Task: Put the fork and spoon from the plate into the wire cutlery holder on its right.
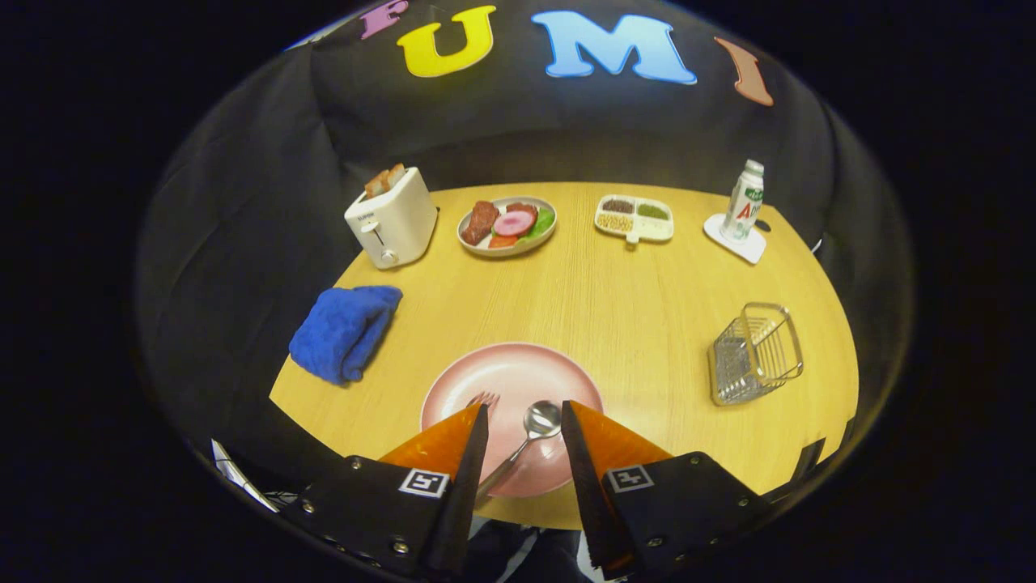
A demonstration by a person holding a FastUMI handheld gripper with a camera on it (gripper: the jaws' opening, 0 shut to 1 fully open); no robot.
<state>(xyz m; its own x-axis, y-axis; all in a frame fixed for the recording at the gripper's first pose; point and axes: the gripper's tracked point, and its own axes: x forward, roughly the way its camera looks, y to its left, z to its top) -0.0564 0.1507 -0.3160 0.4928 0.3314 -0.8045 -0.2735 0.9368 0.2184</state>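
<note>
The hand-held gripper (524,413) hangs above the near edge of the wooden counter (631,316) with its two fingers spread wide and nothing between them but air. Below the gap lies a pink plate (518,372), close to the counter's near edge. On the plate rests a spoon (526,441), its bowl pointing away and sitting between the fingertips, its handle running back toward the left finger. The fork (484,398) lies on the plate just left of the spoon; only its tines can be seen, poking out past the tip of the left finger, which hides the rest. To the right of the plate, well apart from it and near the counter's right edge, stands the wire cutlery holder (755,354), which looks tipped toward the plate with its open mouth facing up and away. A folded blue cloth (344,332) sits on the left edge of the counter. Along the far side, from left to right, are a white toaster (392,219) with bread slices in its slots, a plate of food (508,227), a divided white tray (634,219) with small portions in its compartments, and a bottle (743,202) standing upright on a white coaster (735,240).
</note>
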